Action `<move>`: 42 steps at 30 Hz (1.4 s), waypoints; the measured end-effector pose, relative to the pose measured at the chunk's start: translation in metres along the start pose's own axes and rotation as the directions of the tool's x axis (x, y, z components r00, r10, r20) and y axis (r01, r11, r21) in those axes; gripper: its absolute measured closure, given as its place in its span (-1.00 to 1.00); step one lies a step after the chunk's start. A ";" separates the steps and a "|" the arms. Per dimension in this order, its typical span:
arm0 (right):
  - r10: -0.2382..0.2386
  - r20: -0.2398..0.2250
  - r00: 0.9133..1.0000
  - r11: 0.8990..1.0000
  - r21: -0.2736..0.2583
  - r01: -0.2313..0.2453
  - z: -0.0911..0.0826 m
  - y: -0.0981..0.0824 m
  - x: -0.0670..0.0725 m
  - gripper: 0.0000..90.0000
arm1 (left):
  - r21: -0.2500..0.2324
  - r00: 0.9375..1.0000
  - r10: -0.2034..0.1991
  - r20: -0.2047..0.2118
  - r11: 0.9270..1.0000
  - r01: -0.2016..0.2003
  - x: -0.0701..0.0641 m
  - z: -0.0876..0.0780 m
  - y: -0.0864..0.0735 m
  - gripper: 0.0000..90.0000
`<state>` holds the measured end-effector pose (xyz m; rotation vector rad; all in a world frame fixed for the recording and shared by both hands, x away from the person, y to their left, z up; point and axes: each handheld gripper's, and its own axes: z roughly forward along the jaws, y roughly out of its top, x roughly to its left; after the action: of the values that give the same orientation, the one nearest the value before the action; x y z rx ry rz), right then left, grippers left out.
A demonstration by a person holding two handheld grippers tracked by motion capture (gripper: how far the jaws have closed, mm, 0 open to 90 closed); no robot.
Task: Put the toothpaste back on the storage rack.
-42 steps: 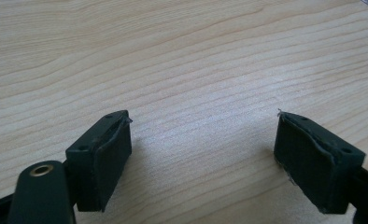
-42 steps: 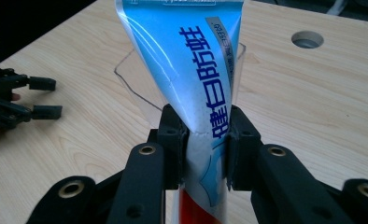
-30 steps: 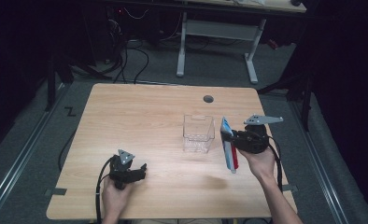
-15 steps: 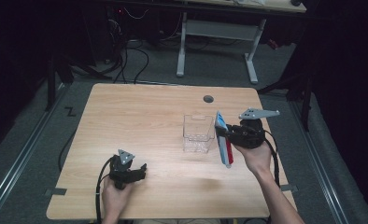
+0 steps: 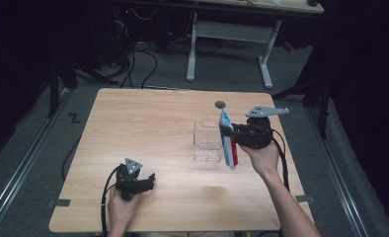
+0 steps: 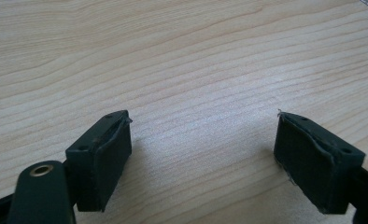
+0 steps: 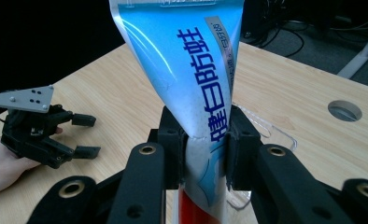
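A blue and white toothpaste tube (image 5: 227, 139) with a red band near its cap end stands nearly on end above the desk (image 5: 148, 123), its flat crimped end uppermost and the red end pointing down. Dark blue lettering runs along its length. The right claw (image 5: 234, 136) pinches it across the middle. A clear, open-topped plastic box (image 5: 207, 143) sits on the desk just beside the tube, on its left side in the high view.

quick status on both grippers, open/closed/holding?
Left gripper: open, empty, low over the table.
Right gripper: shut on the toothpaste tube, beside the clear box.
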<state>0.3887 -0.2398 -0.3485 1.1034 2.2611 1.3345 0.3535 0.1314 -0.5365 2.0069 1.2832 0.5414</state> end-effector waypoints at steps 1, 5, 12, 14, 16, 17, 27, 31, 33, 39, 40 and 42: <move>-0.002 -0.002 1.000 1.000 -0.001 0.002 0.001 0.001 0.000 0.61 | 0.000 1.000 0.000 0.000 1.000 0.000 0.000 0.000 0.000 -0.57; -0.001 -0.009 1.000 1.000 -0.016 0.001 0.004 0.007 0.002 0.61 | 0.000 1.000 0.001 0.001 1.000 -0.001 0.000 0.000 0.000 -0.57; -0.011 -0.005 1.000 0.999 -0.041 0.011 0.007 0.018 0.004 0.61 | -0.001 1.000 0.001 0.001 1.000 -0.001 0.000 0.000 0.000 -0.57; -0.009 -0.008 1.000 0.999 -0.049 0.009 0.008 0.022 0.004 0.61 | 0.000 1.000 0.001 0.001 1.000 -0.001 0.000 0.000 0.000 -0.57; -0.011 -0.004 1.000 0.999 -0.051 0.011 0.009 0.024 0.005 0.60 | 0.000 1.000 0.001 0.001 1.000 -0.001 0.000 0.000 0.000 -0.57; -0.010 -0.005 1.000 0.998 -0.054 0.010 0.009 0.026 0.005 0.60 | -0.001 1.000 0.001 0.001 1.000 -0.001 0.000 0.000 0.000 -0.57; -0.031 0.018 0.999 0.998 -0.058 0.032 0.014 0.040 0.007 0.60 | 0.000 1.000 0.001 0.001 1.000 -0.001 0.000 0.000 0.000 -0.57; -0.027 0.034 0.999 0.997 -0.078 0.030 0.015 0.044 0.004 0.60 | 0.000 1.000 0.001 0.002 1.000 -0.001 0.000 0.000 0.000 -0.57; -0.012 0.036 0.999 0.996 -0.086 0.016 0.017 0.045 0.001 0.60 | 0.000 1.000 0.001 0.001 1.000 -0.001 0.000 0.000 0.000 -0.57; -0.003 0.068 0.998 0.997 -0.082 0.009 0.023 0.047 -0.002 0.60 | 0.000 1.000 0.002 0.001 1.000 -0.002 0.000 0.000 0.000 -0.57; -0.003 0.072 0.997 0.997 -0.080 0.009 0.024 0.047 -0.003 0.60 | 0.000 1.000 0.002 0.001 1.000 -0.002 0.000 0.000 0.000 -0.57; 0.002 0.078 0.997 0.996 -0.090 0.005 0.026 0.048 -0.004 0.60 | 0.001 1.000 0.002 0.002 1.000 -0.002 0.000 0.000 0.000 -0.57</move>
<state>0.4283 -0.2135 -0.3225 1.1039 2.1238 1.3544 0.3534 0.1313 -0.5365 2.0091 1.2803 0.5406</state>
